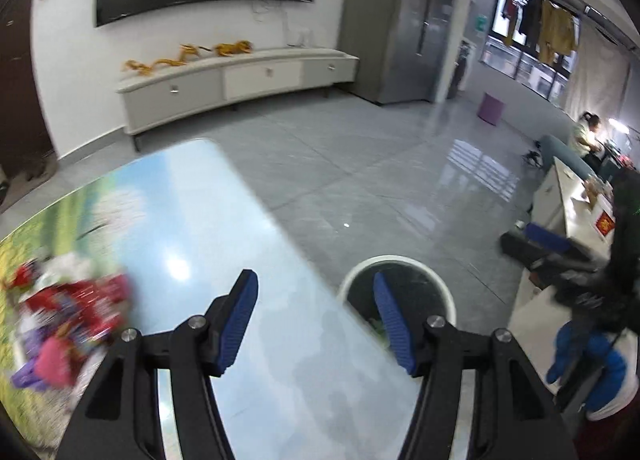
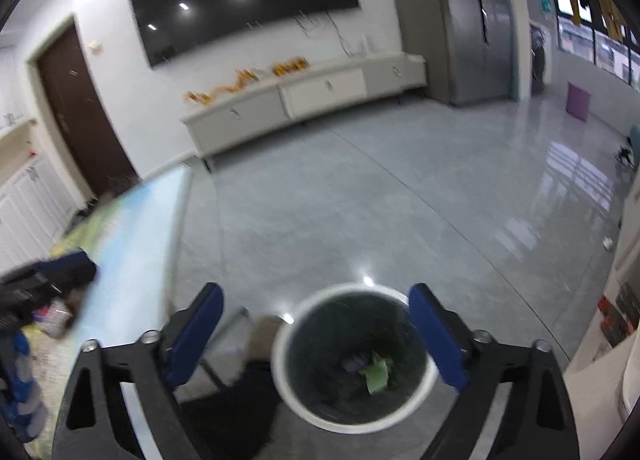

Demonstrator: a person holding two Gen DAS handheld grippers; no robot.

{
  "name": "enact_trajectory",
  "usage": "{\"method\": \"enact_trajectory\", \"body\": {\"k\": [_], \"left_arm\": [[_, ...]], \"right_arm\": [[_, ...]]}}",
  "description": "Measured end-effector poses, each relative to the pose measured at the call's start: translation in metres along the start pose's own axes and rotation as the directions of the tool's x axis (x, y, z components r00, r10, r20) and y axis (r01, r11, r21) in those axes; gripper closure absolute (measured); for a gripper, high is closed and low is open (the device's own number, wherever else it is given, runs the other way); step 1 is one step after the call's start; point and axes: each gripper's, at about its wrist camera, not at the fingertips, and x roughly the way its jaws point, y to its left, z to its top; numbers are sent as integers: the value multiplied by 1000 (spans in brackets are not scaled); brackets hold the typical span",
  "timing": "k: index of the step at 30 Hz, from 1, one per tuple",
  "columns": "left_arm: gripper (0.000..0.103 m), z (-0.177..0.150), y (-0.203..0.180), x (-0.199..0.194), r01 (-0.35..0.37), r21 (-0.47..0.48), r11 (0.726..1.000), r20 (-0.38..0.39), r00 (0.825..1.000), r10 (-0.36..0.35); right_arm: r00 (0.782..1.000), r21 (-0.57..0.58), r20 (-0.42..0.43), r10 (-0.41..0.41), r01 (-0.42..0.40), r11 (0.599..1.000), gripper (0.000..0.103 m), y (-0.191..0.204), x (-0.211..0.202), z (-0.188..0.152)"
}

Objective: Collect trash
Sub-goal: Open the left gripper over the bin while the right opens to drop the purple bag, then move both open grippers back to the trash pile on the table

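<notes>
A round white-rimmed trash bin (image 2: 352,356) with a dark liner stands on the floor beside the table. Green and purple scraps (image 2: 372,370) lie inside it. My right gripper (image 2: 316,312) is open and empty, held directly above the bin. My left gripper (image 1: 316,300) is open and empty over the table's right edge, with the bin (image 1: 400,264) just beyond its right finger. A blurred pile of red, pink and purple wrappers (image 1: 68,320) lies on the table at the left, apart from the left gripper.
The table (image 1: 224,228) has a glossy landscape-print top. Grey tiled floor (image 1: 380,172) spreads beyond it. A long low cabinet (image 1: 240,80) stands under a wall screen. A white counter (image 1: 568,212) and a seated person (image 1: 586,136) are at the right.
</notes>
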Motion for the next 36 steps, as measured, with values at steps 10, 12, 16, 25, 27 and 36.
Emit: {"method": "enact_trajectory", "body": {"k": [10, 12, 16, 25, 27, 36], "left_arm": [[44, -44, 88, -87, -187, -144, 972, 88, 976, 200], [44, -51, 102, -97, -197, -167, 966, 94, 972, 215], [44, -61, 123, -108, -229, -196, 954, 102, 962, 252], [44, -78, 167, -109, -254, -266, 930, 81, 955, 284], [44, -83, 175, -106, -257, -280, 925, 73, 955, 287], [44, -103, 213, -96, -263, -340, 903, 28, 957, 290]], "right_arm": [[977, -114, 92, 194, -183, 976, 0, 103, -43, 20], [971, -133, 75, 225, -214, 968, 0, 118, -39, 20], [970, -185, 24, 241, -232, 955, 0, 149, -25, 19], [960, -278, -61, 275, -281, 919, 0, 210, 7, 17], [957, -293, -76, 279, -289, 911, 0, 218, 15, 16], [938, -332, -158, 310, -346, 878, 9, 253, 51, 7]]}}
